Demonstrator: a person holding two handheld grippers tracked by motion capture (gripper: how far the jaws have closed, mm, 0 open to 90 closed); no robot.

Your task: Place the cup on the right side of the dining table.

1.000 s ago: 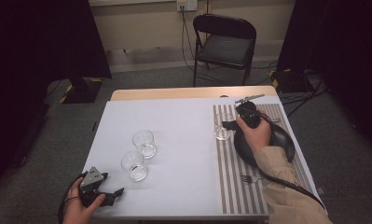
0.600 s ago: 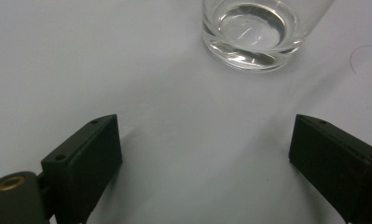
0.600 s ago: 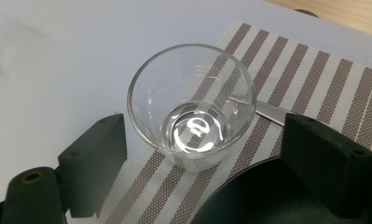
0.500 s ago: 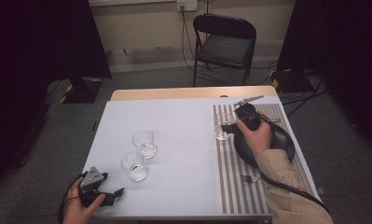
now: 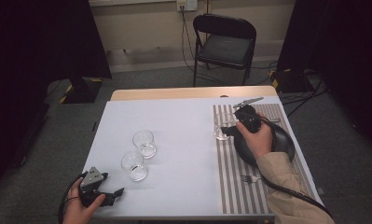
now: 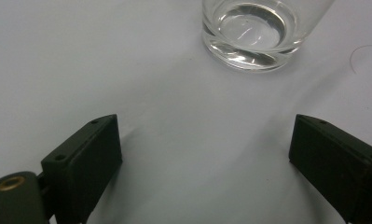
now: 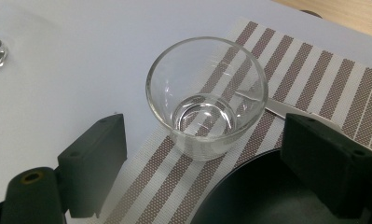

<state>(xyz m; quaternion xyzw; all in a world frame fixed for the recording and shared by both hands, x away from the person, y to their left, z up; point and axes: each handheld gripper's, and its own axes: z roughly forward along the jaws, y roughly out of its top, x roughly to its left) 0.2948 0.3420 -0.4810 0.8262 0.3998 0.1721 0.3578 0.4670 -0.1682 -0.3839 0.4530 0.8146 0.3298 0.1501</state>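
Now the right tongs (image 7: 204, 163) stand apart, jaws flanking an empty glass tumbler (image 7: 207, 95) upright on the striped placemat (image 5: 230, 186), just at the black plate's (image 5: 284, 140) nine o'clock edge. To do this well, I would keep the jaws level, clear of the rim, then move straight off without tipping it. A knife (image 7: 286, 108) lies just behind the tumbler; a fork (image 5: 247, 178) rests at six o'clock. Left tongs (image 6: 204, 158) wait apart on the white surface (image 5: 183, 116), near two more tumblers (image 5: 143, 143).

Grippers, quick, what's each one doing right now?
Left gripper: open, empty, short of a glass.
Right gripper: open, empty, the glass on the striped mat just ahead.
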